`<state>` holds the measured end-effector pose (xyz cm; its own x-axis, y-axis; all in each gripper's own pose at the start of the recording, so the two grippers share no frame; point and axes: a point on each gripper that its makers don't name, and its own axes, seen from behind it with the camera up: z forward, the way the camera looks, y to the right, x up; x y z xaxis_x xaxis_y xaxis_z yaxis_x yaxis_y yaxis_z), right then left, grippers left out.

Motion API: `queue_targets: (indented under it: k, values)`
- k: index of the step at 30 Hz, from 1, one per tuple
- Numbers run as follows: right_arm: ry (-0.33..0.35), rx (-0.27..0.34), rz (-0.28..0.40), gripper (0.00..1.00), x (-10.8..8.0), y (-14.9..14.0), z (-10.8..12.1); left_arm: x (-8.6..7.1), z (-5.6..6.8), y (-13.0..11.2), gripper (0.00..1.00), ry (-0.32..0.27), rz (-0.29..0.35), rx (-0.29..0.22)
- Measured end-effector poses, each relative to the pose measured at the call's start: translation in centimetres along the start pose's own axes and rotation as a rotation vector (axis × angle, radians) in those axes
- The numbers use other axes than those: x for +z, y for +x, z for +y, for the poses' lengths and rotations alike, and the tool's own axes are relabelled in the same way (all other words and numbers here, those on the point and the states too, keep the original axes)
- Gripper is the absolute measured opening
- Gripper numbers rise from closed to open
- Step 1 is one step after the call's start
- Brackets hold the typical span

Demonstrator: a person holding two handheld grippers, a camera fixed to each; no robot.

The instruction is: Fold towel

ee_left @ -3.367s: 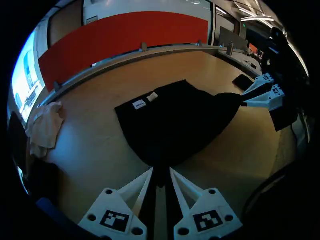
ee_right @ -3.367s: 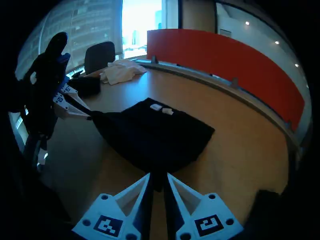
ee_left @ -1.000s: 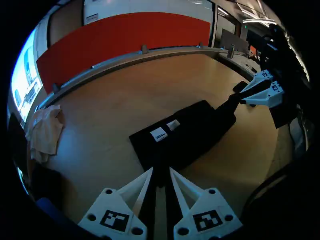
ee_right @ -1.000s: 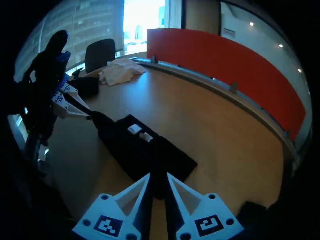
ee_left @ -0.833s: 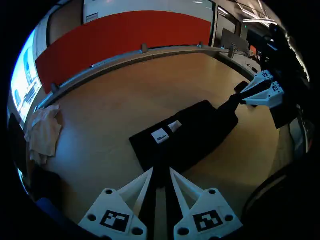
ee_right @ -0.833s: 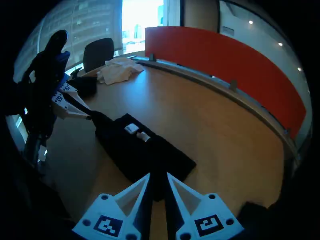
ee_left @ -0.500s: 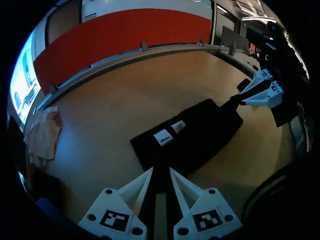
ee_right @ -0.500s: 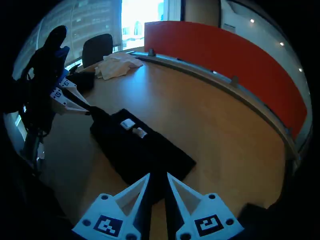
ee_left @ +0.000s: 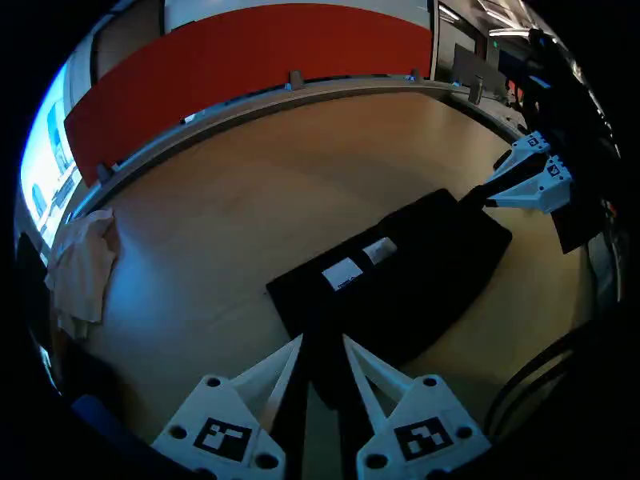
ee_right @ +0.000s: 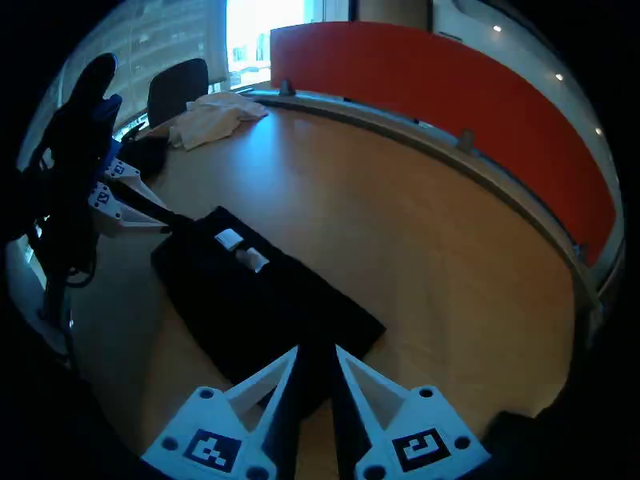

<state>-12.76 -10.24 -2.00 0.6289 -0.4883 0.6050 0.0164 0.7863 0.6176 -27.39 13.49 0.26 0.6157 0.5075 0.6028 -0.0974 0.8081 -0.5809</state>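
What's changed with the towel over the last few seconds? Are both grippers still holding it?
The black towel went from a wide, spread sheet to a narrower folded strip lying on the table, and its white labels now sit nearer the grippers. Nothing was let go: the left gripper and right gripper stay shut on its corners. The pale cloth at the table's edge has not moved.

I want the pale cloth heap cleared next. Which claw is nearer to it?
Left. The left claw, pinching one end of the black towel, is on the side toward the pale cloth heap; the right claw grips the opposite end, farther off.
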Motion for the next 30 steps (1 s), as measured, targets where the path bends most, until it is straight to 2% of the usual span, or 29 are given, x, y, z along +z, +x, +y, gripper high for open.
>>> queue_targets:
  k: [6,9,13,17,19,23,25,27,29,30]
  values:
    - [-0.032,0.020,-0.015,0.31,1.2,-0.5,0.8,1.1,-0.8,0.1,0.31,0.025,0.006,0.000]
    - [-0.047,0.022,-0.019,0.37,1.7,-0.6,1.1,1.6,-1.2,0.2,0.32,0.042,0.003,0.011]
    - [-0.067,0.027,-0.022,0.46,2.2,-0.5,1.6,2.1,-1.8,0.5,0.40,0.072,0.001,0.031]
    - [-0.088,0.031,-0.022,0.61,2.4,-0.4,2.3,2.5,-2.6,0.7,0.42,0.107,-0.001,0.037]
    - [-0.099,0.034,-0.022,0.62,2.6,-0.4,2.6,2.6,-3.1,0.8,0.42,0.122,-0.001,0.037]
    - [-0.116,0.048,-0.018,0.69,2.8,-0.3,3.2,2.7,-4.0,1.0,0.56,0.147,-0.002,0.036]
    - [-0.116,0.058,-0.012,0.71,2.8,-0.1,3.3,2.6,-4.3,1.1,0.60,0.152,-0.003,0.034]
    - [-0.114,0.065,-0.004,0.81,2.7,0.0,3.3,2.5,-4.5,1.1,0.71,0.151,-0.004,0.028]
    - [-0.113,0.067,0.003,0.97,2.5,0.1,3.2,2.3,-4.5,1.0,0.80,0.141,-0.006,0.019]
    - [-0.112,0.067,0.006,0.99,2.4,0.1,3.2,2.2,-4.4,1.0,0.89,0.136,-0.005,0.012]
